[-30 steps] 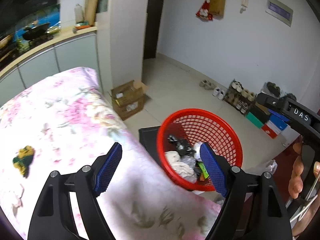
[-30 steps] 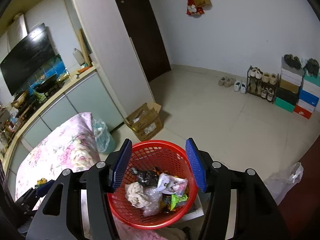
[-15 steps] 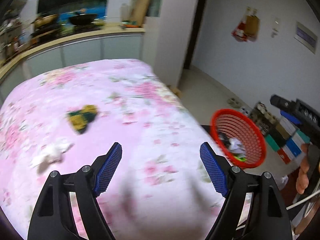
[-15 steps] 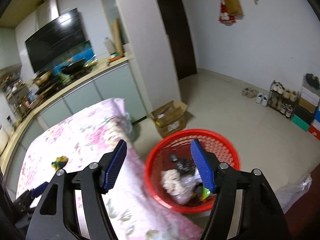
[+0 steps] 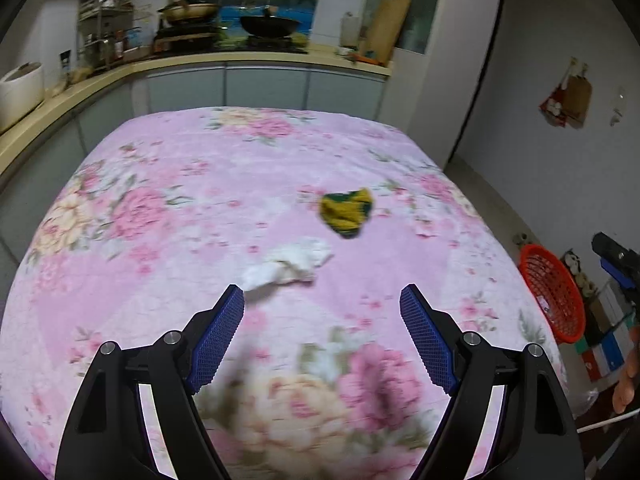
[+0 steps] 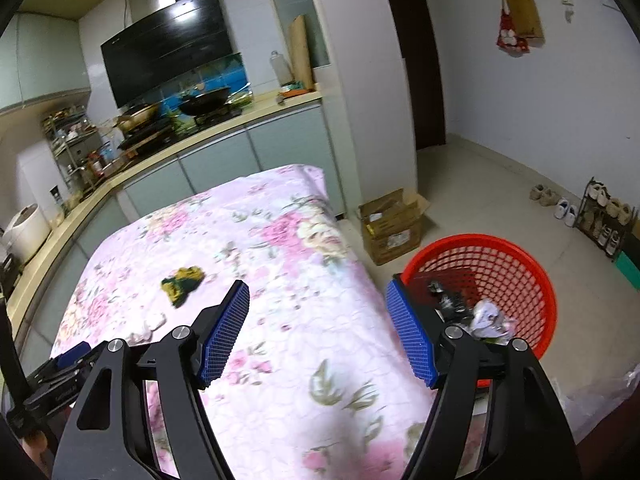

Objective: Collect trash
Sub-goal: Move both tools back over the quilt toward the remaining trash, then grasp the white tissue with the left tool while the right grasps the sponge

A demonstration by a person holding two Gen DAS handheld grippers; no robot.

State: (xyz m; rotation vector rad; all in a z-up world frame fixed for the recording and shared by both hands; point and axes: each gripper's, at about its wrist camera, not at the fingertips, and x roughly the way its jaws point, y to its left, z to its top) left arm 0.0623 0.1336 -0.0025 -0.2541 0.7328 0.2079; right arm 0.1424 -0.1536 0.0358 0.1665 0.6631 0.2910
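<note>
A crumpled white tissue [image 5: 290, 264] lies on the pink floral tablecloth [image 5: 200, 208], just beyond my open, empty left gripper [image 5: 322, 336]. A yellow-green wrapper [image 5: 347, 212] lies farther on, to the right. In the right wrist view the wrapper [image 6: 182, 280] and the tissue [image 6: 150, 326] lie to the left of my open, empty right gripper [image 6: 318, 328]. A red mesh basket [image 6: 516, 272] holding several trash pieces stands on the floor past the table's right edge; it also shows in the left wrist view [image 5: 554, 292]. The left gripper [image 6: 68, 364] shows at lower left.
A kitchen counter [image 5: 180, 60] with pans and a rice cooker [image 5: 18, 92] runs behind the table. A cardboard box [image 6: 394, 224] stands on the floor by the wall. A shoe rack [image 6: 604, 216] stands at the far right.
Both grippers have swung left from over the basket to the table. The tissue and wrapper now lie ahead of the left gripper. Both stay open and empty.
</note>
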